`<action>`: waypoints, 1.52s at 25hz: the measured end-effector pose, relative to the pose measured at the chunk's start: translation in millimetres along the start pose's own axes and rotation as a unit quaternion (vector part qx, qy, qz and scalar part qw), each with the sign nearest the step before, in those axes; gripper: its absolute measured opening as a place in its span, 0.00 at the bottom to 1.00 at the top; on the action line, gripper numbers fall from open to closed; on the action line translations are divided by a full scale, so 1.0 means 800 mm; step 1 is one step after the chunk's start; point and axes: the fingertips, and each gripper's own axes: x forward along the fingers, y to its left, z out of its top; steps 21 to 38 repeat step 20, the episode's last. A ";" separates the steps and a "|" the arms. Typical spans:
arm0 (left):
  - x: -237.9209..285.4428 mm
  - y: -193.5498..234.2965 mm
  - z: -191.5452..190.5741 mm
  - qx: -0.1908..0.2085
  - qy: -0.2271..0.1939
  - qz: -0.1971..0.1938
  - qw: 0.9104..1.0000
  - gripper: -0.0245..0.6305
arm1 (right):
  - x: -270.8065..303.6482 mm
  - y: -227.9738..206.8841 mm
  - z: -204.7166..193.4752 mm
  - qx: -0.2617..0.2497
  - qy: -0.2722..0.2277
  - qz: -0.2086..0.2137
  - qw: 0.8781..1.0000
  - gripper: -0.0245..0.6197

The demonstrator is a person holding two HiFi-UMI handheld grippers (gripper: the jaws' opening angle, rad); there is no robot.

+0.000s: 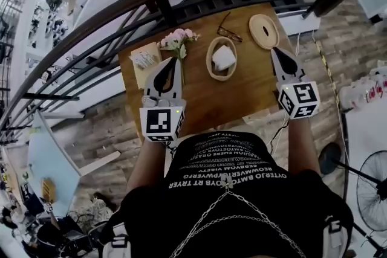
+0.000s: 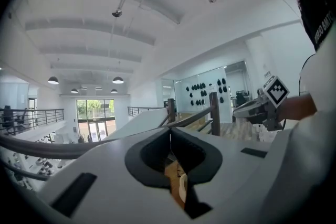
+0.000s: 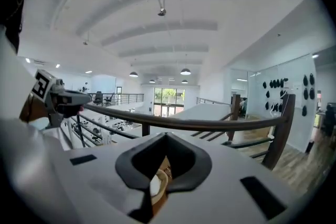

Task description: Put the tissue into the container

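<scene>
Tissue [image 1: 224, 58], a white folded wad, lies inside the oval wooden container [image 1: 208, 61] at upper centre of the wooden table [image 1: 242, 93], so the placing step looks done. Left gripper [image 1: 171, 63] and right gripper [image 1: 276, 51] hang above the table on either side of the container, each with its jaws pressed together and nothing between them. If anything remains, it is the round lid [image 1: 263, 31] lying just right of the container; fitting it would call for spread jaws first.

floor [image 1: 351, 39]: wood planks were seen | railing [image 3: 184, 124]: dark, was set behind wooden table [image 1: 199, 103] | ceiling [image 3: 173, 23]: white, was lit by round lamps [image 3: 185, 72] | windows [image 3: 168, 96]: were sunlit
</scene>
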 end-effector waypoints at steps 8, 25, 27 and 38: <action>-0.013 -0.026 0.015 -0.011 -0.027 -0.038 0.999 0.08 | -0.066 0.016 0.029 -0.024 -0.020 -0.033 0.999 0.06; 0.028 -0.058 0.036 -0.007 -0.025 -0.034 0.999 0.08 | -0.056 -0.018 0.039 -0.020 -0.024 -0.007 0.999 0.06; 0.028 -0.058 0.036 -0.007 -0.025 -0.034 0.999 0.08 | -0.056 -0.018 0.039 -0.020 -0.024 -0.007 0.999 0.06; 0.028 -0.058 0.036 -0.007 -0.025 -0.034 0.999 0.08 | -0.056 -0.018 0.039 -0.020 -0.024 -0.007 0.999 0.06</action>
